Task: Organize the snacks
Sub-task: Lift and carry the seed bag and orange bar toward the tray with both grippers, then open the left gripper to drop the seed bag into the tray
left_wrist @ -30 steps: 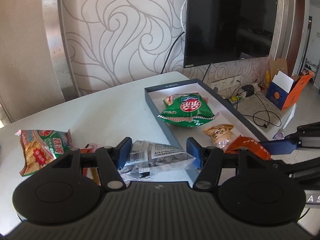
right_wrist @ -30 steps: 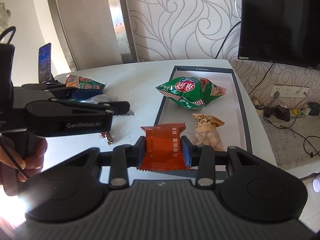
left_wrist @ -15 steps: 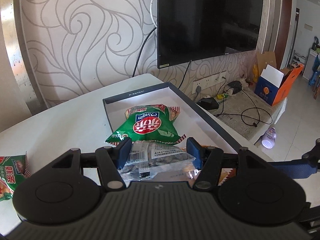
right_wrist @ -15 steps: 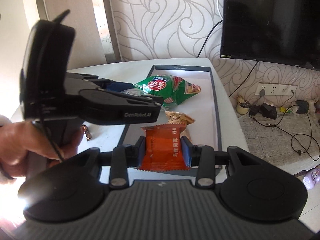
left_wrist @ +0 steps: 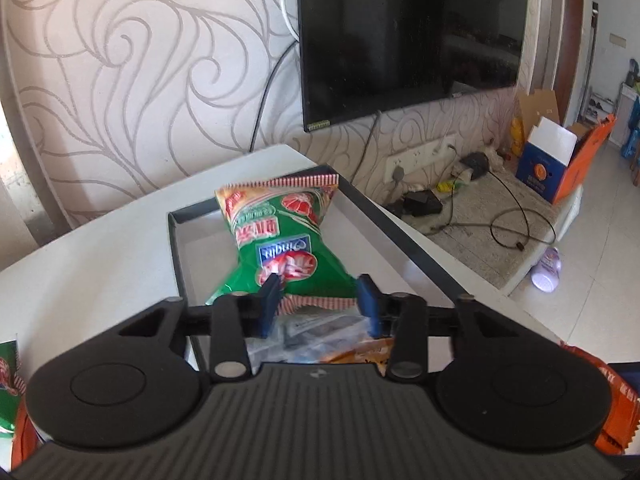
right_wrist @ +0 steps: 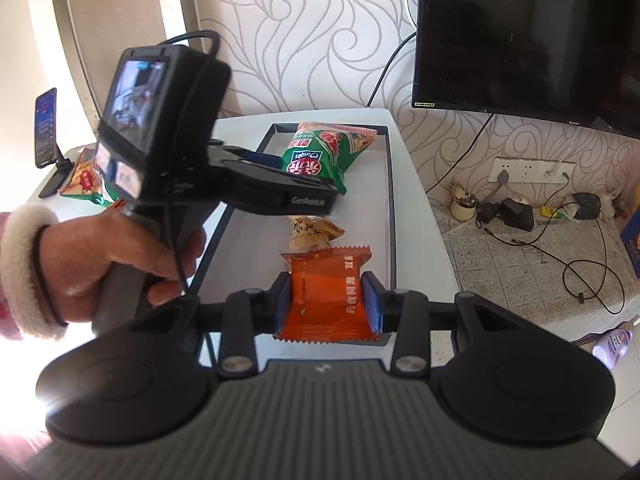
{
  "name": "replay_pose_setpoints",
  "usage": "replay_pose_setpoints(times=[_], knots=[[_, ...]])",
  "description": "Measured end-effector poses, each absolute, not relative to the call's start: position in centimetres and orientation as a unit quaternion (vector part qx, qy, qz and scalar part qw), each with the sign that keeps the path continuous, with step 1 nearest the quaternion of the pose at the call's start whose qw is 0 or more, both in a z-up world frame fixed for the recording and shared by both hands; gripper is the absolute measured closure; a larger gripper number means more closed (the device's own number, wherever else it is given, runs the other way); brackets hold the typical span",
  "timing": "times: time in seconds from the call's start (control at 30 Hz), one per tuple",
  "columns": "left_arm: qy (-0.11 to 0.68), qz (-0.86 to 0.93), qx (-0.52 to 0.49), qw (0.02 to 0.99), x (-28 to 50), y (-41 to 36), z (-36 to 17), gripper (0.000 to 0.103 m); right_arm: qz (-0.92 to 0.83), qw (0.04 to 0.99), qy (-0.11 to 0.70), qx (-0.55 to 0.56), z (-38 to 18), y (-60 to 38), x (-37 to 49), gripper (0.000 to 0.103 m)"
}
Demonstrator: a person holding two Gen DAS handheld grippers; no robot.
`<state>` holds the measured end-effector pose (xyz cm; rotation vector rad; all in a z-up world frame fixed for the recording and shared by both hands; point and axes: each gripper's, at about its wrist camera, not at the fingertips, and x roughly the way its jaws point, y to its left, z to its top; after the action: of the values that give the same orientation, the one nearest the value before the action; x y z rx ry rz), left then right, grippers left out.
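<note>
Right fingers clamp the orange packet; left fingers closing, clear packet below.

In the left wrist view we lose most of the clear packet behind the left hand-held gripper, whose jaws are closing; whether the pads touch anything we cannot tell. The orange wrapper is cut off at the right edge, and a green bag at the left edge. From the right wrist, the left hand-held gripper's body hides the tray's left wall and part of the tan pouch.
</note>
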<state>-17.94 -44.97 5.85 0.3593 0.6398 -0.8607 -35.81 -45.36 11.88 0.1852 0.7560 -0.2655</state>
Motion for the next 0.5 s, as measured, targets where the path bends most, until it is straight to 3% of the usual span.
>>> replay_pose_setpoints(times=[0.5], knots=[[0.309,-0.398,0.147,0.851,-18.1,-40.5,7.4,0.057,-0.093,0.921,0.369,0.084,11.0,-45.8,-32.5,0.063]])
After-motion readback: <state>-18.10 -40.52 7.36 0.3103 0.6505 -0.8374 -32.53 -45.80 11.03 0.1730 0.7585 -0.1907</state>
